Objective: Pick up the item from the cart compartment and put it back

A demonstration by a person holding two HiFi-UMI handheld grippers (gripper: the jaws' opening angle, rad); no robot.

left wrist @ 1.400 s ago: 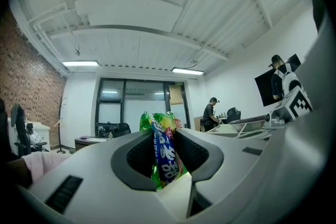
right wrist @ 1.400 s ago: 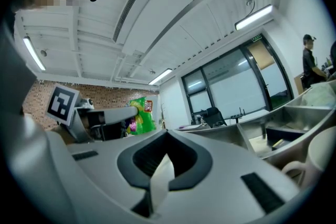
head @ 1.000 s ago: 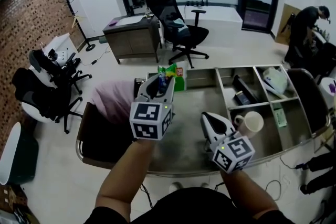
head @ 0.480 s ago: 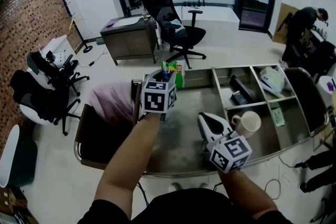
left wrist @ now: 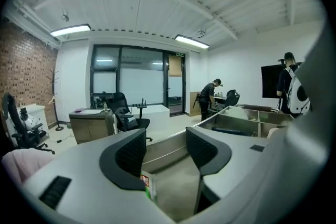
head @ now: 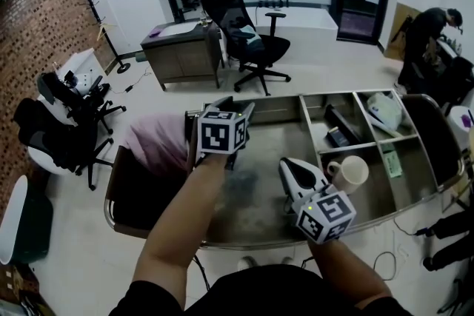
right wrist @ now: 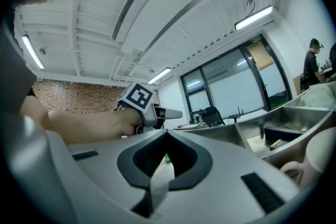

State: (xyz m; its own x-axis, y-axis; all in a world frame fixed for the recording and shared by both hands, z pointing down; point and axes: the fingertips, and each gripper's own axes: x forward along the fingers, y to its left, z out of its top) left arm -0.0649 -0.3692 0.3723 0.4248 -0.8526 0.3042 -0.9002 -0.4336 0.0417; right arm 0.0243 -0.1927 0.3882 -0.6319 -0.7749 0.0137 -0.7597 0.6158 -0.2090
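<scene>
The green snack packet (left wrist: 148,186) stands on the steel cart floor by the cart's back wall. In the left gripper view it shows low between the jaws, close to the left one. My left gripper (left wrist: 165,136) has its jaws opening wide, and neither pad presses on the packet. In the head view the left gripper (head: 237,109) reaches to the back of the big compartment and hides the packet. My right gripper (head: 291,163) hovers over the cart's middle. The right gripper (right wrist: 167,135) has its tips together and holds nothing.
The steel cart (head: 259,242) has small compartments at the right holding a white mug (head: 352,174), dark items (head: 337,122) and a white bag (head: 386,112). A pink cloth (head: 155,144) lies at its left end. Office chairs and a desk stand beyond.
My left gripper went forward and down to the cart's back wall with the green packet, then its jaws spread apart. The packet is now hidden in the head view. The right gripper stayed put.
</scene>
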